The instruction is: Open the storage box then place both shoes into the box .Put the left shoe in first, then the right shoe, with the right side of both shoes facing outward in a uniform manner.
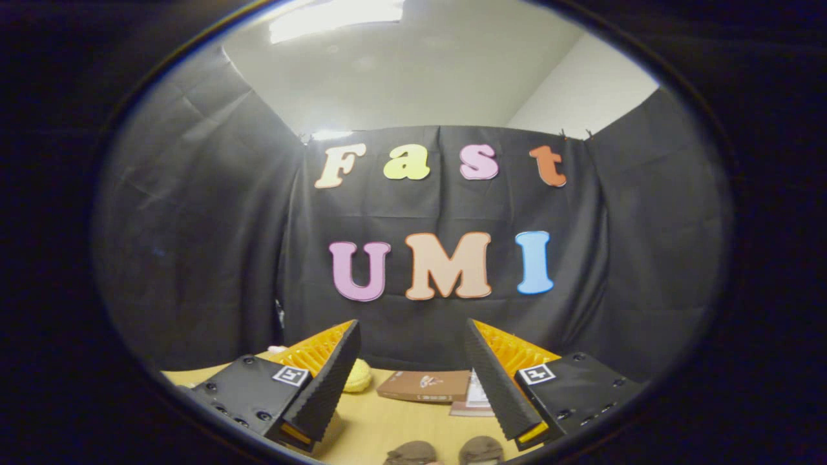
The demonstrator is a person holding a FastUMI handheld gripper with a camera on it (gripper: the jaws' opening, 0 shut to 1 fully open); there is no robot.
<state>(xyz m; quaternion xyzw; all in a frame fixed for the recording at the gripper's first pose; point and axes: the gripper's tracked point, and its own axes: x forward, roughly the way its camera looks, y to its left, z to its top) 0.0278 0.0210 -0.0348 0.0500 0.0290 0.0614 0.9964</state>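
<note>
Two fingers of the gripper (pixel 413 387) spread wide, nothing held; two brown shoes (pixel 446 452) low between the fingers near their bases, brown storage box (pixel 423 385) lying closed on wooden table (pixel 387 420) beyond them, yellow object (pixel 357 376) beside left finger

Two shoes (pixel 446 452) between the open gripper (pixel 411 336) fingers, only brown tops in view, rest cut off. Brown storage box (pixel 426 386) beyond fingers, partly behind right finger. Yellow object (pixel 358 376) half hidden by left finger, can't identify.
</note>
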